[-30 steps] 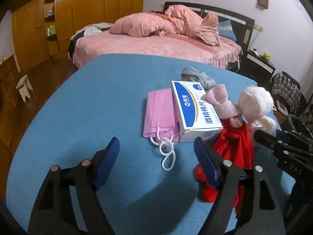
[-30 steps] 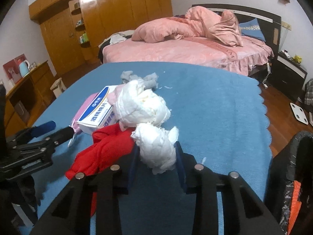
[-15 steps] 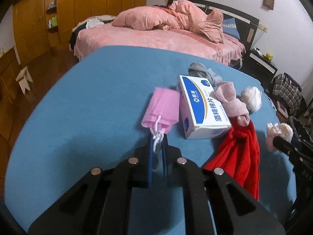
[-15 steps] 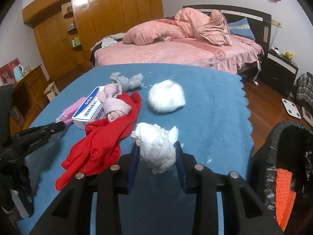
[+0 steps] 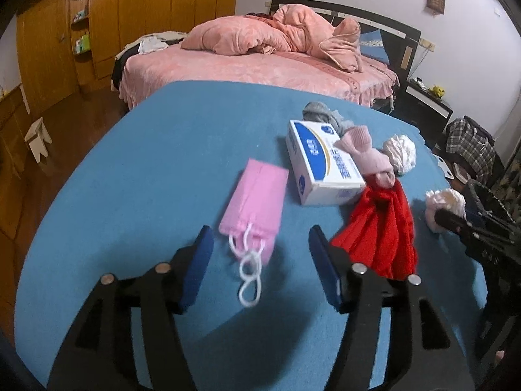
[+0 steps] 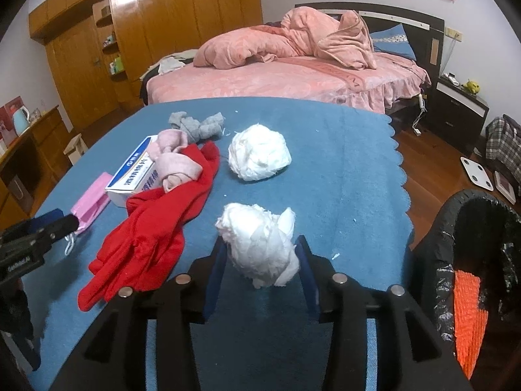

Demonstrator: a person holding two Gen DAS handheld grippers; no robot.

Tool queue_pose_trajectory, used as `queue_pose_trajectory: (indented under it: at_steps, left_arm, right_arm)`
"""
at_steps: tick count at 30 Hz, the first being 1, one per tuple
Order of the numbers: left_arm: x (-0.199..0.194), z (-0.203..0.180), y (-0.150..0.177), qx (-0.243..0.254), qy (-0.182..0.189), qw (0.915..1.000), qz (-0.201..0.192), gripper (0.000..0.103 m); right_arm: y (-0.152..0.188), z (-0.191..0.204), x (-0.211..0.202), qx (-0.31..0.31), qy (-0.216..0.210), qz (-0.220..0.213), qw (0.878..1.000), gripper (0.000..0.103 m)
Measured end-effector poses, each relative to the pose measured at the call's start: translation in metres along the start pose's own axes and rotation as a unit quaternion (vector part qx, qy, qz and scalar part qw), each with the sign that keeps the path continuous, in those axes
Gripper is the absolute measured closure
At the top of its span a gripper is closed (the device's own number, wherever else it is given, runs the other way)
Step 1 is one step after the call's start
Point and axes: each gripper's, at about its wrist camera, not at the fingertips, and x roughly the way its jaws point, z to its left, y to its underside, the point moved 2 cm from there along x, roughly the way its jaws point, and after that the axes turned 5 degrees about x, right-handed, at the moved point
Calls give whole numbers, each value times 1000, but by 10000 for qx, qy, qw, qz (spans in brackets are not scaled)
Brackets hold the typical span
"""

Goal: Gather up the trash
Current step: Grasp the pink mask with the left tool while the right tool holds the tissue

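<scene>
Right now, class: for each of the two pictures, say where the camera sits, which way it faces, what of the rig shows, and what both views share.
Left wrist: sits on the open left gripper, facing the pink pleated face mask and the bed beyond.
Right wrist: sits on the right gripper shut on a crumpled white tissue wad, black-lined trash bin at right.
Shared: blue tablecloth, red cloth, white-and-blue cardboard box.

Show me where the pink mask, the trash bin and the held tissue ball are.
pink mask (image 5: 257, 195): left wrist view, middle of its pleated body.
trash bin (image 6: 433, 247): right wrist view, near rim of its black liner.
held tissue ball (image 6: 260, 244): right wrist view, centre of the wad.
</scene>
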Motion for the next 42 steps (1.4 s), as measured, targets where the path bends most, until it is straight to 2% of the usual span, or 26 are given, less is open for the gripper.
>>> queue_pose_trajectory:
  at_steps: [5,7,9,10,12,13,16,20,21,22,23,25,29,42]
  left_arm:
    - [22,0,-12,34,-63,9999,117,39]
    - [31,1,-12,25,-26,9996,267,43]
    - [39,0,-11,37,18,9990,449,56]
    - [39,0,-12,49,-24,9990,445,58]
    - [39,-2,-11,95,17,9991,422,80]
    - [39,-2,-11,121,8,9991,414,88]
    - [38,-3,-10,164,-28,9991,387,95]
    - [33,-4,-8,179,-54,9994,289,97]
    - [31,-4,-9,178,-66,9995,256,97]
    - [29,-4,-9,178,-72,9996,205,97]
    - [25,-5,-9,187,-78,9997,149,97]
    - [19,-9,-9,223,-98,9997,68,97]
    - [3,-18,-11,248,-33,9996,-106,97]
    - [-38,-67,-28,433,359,9972,-498,97]
  right_arm:
    - [1,-2,2,45,19,48,10000,52]
    - [1,-3,1,53,20,41,10000,48]
    - [1,-3,1,57,16,49,10000,48]
    - [1,-3,2,64,17,56,10000,48]
    - [1,-4,2,90,20,65,9999,48]
    - [1,-5,2,108,13,59,9999,48]
    - [-1,-6,3,178,5,38,9998,48]
    - [-7,-5,6,186,20,5,9998,48]
    - [-6,-4,8,162,-19,67,9998,61]
    - [-6,-4,10,142,-57,104,9998,67]
    - [-7,-2,10,102,-90,101,9999,68]
    - [-6,0,7,47,-147,53,9999,78]
    - [-7,4,-2,-52,-157,-61,9998,78]
    - [-15,-9,-46,220,-229,-422,9986,78]
